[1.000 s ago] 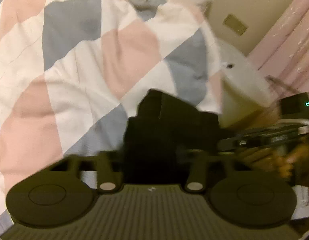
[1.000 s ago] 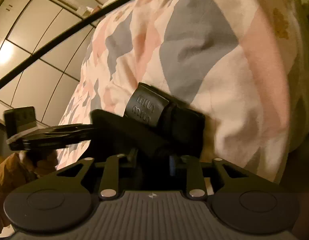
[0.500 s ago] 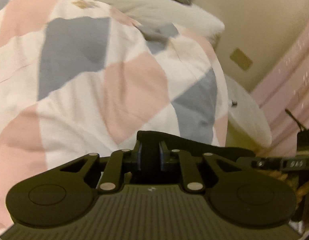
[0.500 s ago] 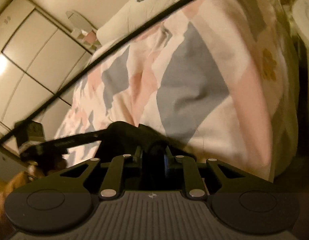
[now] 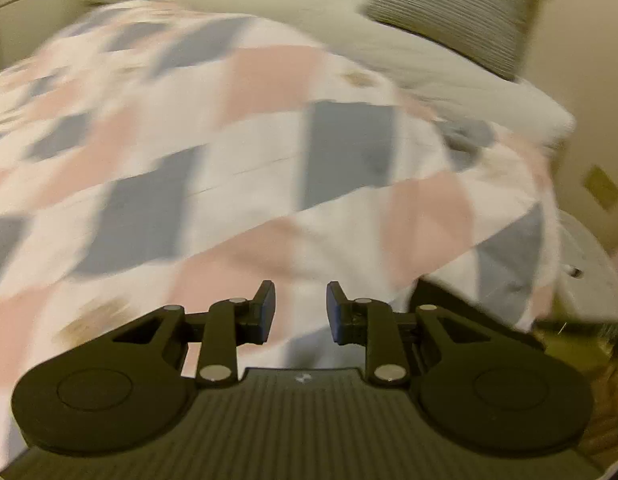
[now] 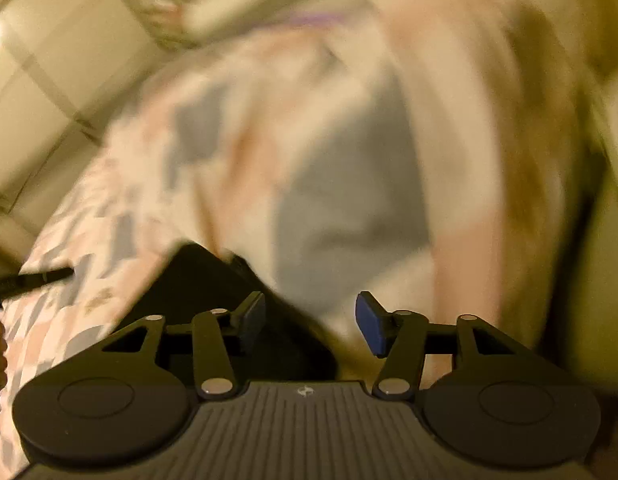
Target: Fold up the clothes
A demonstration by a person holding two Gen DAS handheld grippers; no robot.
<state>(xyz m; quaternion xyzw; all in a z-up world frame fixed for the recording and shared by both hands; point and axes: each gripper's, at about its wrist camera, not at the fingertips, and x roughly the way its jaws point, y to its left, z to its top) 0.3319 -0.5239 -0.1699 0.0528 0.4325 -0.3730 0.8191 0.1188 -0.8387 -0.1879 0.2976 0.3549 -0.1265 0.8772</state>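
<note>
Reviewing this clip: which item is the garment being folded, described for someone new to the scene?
Start from the bed's quilt, patterned in pink, grey and white blocks. At its near edge, just ahead of the right gripper, lies the black garment. It is the only solid dark thing on that pale patchwork.

A home bedroom: patchwork quilt (image 5: 269,152) on a bed, pillows (image 5: 461,12).

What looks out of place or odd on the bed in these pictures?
Nothing stands out. The black garment lies on the patterned duvet near the bed's edge; blur hides whether its fold is neat. The left gripper and right gripper are both open and empty.
</note>
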